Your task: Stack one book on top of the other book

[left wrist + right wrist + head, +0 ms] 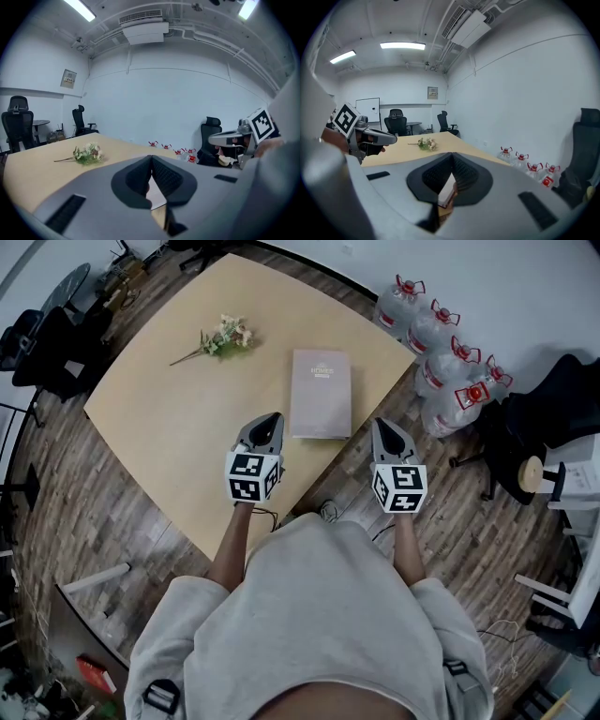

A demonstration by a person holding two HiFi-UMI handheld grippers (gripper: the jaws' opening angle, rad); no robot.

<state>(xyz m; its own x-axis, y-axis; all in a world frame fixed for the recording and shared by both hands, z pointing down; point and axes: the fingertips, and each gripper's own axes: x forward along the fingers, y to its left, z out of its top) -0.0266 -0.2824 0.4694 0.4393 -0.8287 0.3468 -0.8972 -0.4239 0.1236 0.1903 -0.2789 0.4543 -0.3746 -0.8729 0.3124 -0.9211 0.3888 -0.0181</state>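
A mauve book (321,393) lies flat on the tan table (178,427), near its front edge. Only its top cover shows from above; I cannot tell whether another book lies under it. My left gripper (272,416) hovers just left of the book's near corner, its jaws shut with nothing between them. My right gripper (380,423) hangs right of the book, past the table's edge, also shut and empty. A sliver of the book (157,192) shows below the closed left gripper (151,157). Below the closed right gripper (452,154) the book (446,192) shows too.
A small bunch of flowers (223,337) lies on the table's far left part. Several water bottles (441,371) stand on the wooden floor right of the table. Black office chairs (47,343) stand at the left and another at the right (553,409).
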